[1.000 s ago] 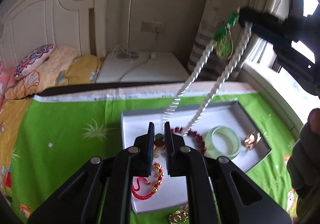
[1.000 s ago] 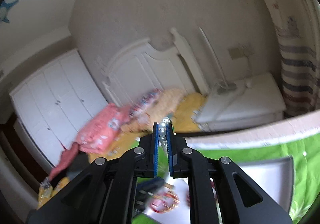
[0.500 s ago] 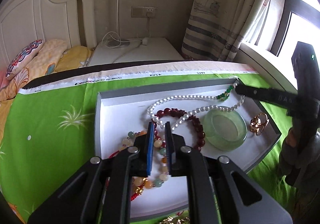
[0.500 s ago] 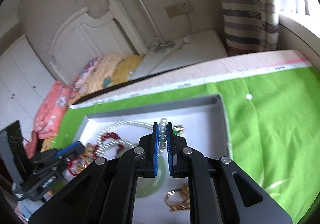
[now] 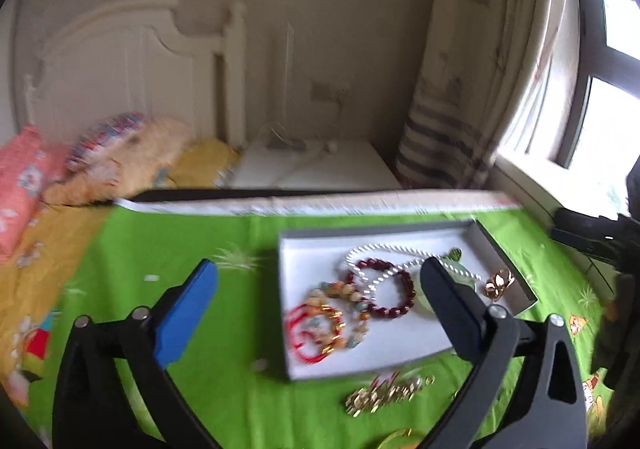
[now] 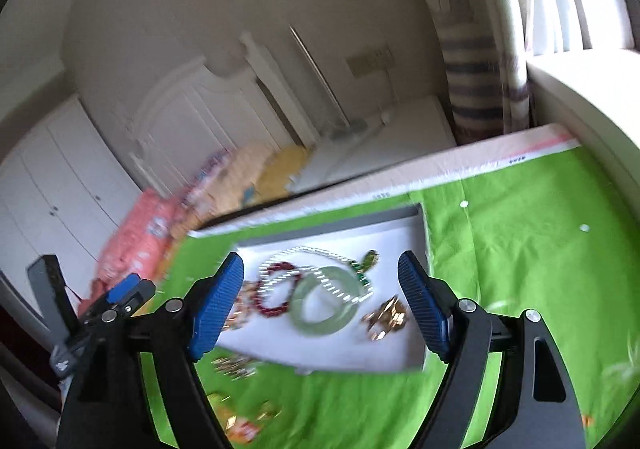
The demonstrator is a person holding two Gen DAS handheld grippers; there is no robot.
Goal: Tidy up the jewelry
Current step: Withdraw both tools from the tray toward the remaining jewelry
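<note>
A white jewelry tray (image 5: 308, 249) (image 6: 396, 233) lies on a green cloth. In it lie a pearl necklace (image 5: 380, 249) (image 6: 320, 253) with a green pendant (image 6: 370, 259), a dark red bead bracelet (image 5: 394, 307) (image 6: 272, 309), a jade bangle (image 6: 324, 323), a multicolour bead bracelet (image 5: 348, 291), a red cord bracelet (image 5: 308, 345) and a gold piece (image 5: 498, 283) (image 6: 386, 319). My left gripper (image 5: 320, 313) is open and empty above the tray's near side. My right gripper (image 6: 320, 307) is open and empty above the tray.
A gold chain piece (image 5: 384, 395) (image 6: 234, 367) lies on the green cloth (image 5: 160, 249) in front of the tray. More gold bits lie nearer (image 6: 248, 421). A bed with pillows (image 5: 120, 153), a white bedside table (image 5: 320, 169) and a striped curtain (image 5: 448, 137) stand behind.
Both grippers have opened and pulled back upward. The pearl necklace has been let go and lies in the tray, as does the multicolour bead bracelet.
</note>
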